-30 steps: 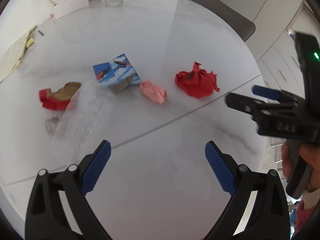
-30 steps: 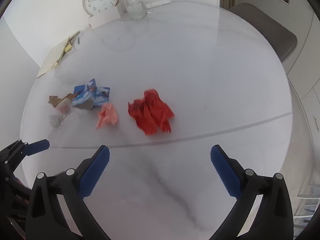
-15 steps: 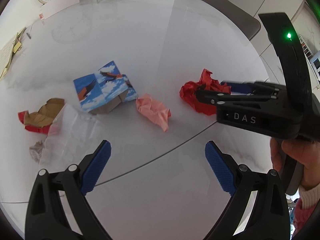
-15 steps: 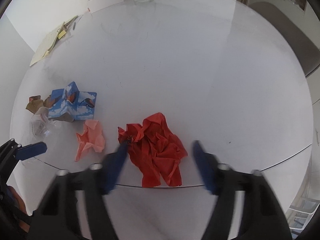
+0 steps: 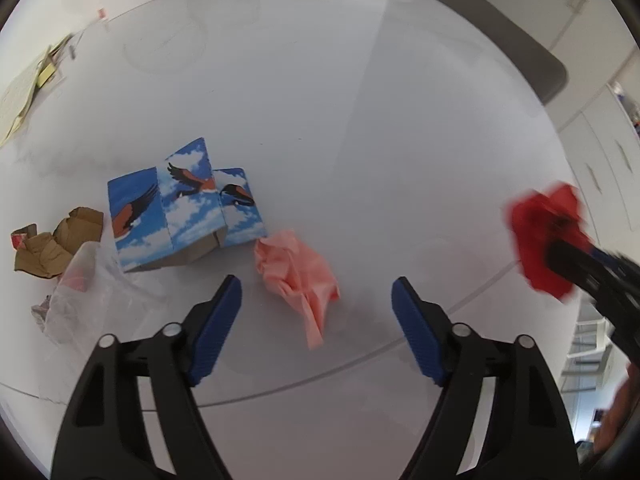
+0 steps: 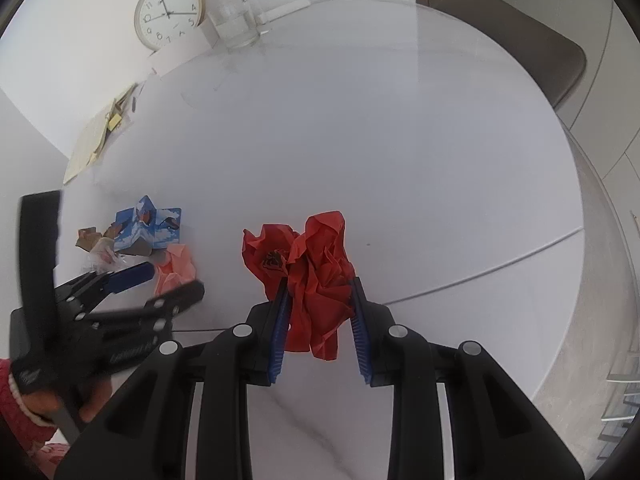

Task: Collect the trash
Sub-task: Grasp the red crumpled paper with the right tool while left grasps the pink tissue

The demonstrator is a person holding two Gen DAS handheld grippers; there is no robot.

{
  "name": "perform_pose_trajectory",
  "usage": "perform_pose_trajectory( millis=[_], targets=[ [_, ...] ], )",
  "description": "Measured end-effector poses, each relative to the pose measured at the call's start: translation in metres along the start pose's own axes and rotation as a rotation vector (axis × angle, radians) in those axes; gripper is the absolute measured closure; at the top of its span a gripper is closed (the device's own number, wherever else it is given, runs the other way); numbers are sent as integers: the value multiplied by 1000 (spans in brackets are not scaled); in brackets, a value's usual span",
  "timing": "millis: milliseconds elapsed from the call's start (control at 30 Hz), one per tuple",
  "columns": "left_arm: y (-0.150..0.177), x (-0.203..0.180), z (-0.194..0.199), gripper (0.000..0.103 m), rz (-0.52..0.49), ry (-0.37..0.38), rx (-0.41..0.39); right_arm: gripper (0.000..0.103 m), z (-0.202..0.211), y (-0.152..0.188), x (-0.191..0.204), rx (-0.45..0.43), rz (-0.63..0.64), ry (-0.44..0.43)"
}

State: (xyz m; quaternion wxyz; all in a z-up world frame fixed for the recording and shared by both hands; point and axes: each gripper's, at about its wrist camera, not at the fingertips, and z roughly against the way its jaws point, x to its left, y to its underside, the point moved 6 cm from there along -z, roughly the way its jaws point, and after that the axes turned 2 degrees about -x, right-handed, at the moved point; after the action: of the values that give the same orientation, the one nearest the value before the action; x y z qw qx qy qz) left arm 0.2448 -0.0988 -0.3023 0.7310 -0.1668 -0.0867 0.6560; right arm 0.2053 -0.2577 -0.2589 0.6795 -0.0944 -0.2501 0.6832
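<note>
On the white round table [image 5: 360, 120] lies a crumpled pink paper [image 5: 298, 276]. It sits between the jaws of my left gripper [image 5: 316, 282], which are closing; the blue pads stand clear of it on both sides. My right gripper [image 6: 320, 282] is closing on a crumpled red paper [image 6: 316, 276], and its pads press the wad from both sides. In the left wrist view the red paper [image 5: 544, 224] shows blurred at the right edge. More trash lies left: a blue bird-print box [image 5: 180, 212], torn brown cardboard [image 5: 56, 244] and a clear plastic bag [image 5: 80, 292].
A wall clock [image 6: 168, 12], a glass [image 6: 240, 24] and a white card stand at the table's far edge. Loose papers [image 6: 92, 140] lie far left. A grey chair [image 6: 520, 32] is behind the table, with cabinets to the right. A hand in a red sleeve [image 6: 24, 400] holds the left gripper.
My right gripper dropped onto the red paper, shut on it and drew it right. My left gripper came down over the pink paper and its jaws narrowed.
</note>
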Motion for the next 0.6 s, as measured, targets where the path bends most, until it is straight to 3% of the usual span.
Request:
perform_pose_trajectory(
  millis=[100, 233, 367, 433, 600],
  targets=[
    [0, -1, -7, 41, 15, -32, 11, 74, 8, 3, -4, -11, -16, 0],
    [0, -5, -5, 65, -18, -77, -6, 74, 17, 6, -6, -24, -26, -2],
    [-2, -3, -1, 72, -2, -83, -10, 74, 25, 9, -5, -35, -26, 3],
    [-10, -4, 1, 72, -11, -81, -6, 74, 29, 11, -4, -42, -27, 5],
    [3, -23, 32, 72, -60, -54, -24, 74, 54, 27, -6, -65, -33, 19]
  ],
)
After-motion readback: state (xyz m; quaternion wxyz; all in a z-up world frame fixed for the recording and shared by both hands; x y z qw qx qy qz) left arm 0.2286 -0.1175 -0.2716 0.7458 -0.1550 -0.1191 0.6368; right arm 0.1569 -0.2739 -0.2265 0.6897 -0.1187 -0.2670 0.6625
